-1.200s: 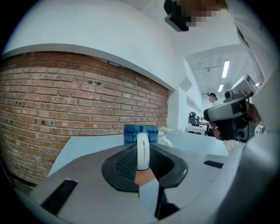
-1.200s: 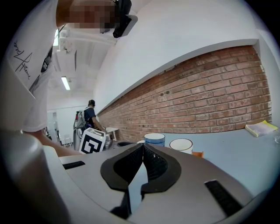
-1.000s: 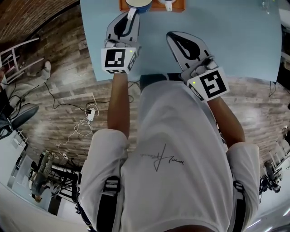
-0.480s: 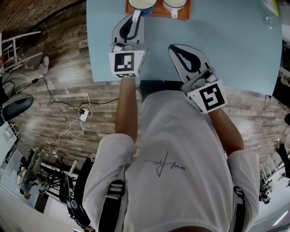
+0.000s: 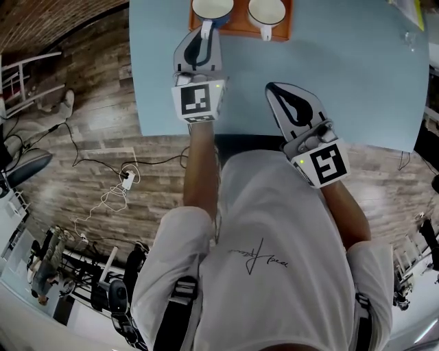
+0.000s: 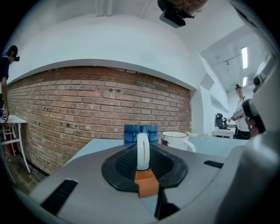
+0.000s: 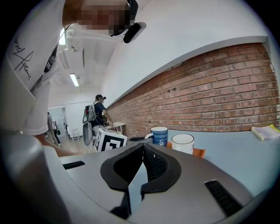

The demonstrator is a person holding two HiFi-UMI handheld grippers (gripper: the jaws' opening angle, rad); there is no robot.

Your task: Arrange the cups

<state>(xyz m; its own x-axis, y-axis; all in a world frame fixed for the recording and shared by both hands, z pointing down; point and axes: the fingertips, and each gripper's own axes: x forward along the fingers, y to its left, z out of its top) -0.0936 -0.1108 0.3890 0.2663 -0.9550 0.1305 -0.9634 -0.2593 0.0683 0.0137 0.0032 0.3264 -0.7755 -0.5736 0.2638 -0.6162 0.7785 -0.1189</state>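
A light blue tabletop (image 5: pixel 357 82) fills the top of the head view. At its top edge, near the middle, lies an orange tray (image 5: pixel 238 27) with two cups side by side. The blue cup (image 5: pixel 211 7) is at the left end of the tray, and the white cup (image 5: pixel 266 10) is just to the right of it. The left tongs (image 5: pixel 204 27) reach up the picture to the blue cup. In the left gripper view they are clenched on the cup's white handle (image 6: pixel 143 151), which stands upright between the two black pads, with the blue cup right behind it. I cannot tell if the cup rests on the tray or is lifted a little. The right tongs (image 5: pixel 274 89) are lower and to the right in the head view, over a bare part of the tabletop and well apart from both cups. They are clenched tight with nothing between them. A brick wall (image 7: pixel 227 96) stands behind the cups in the right gripper view.
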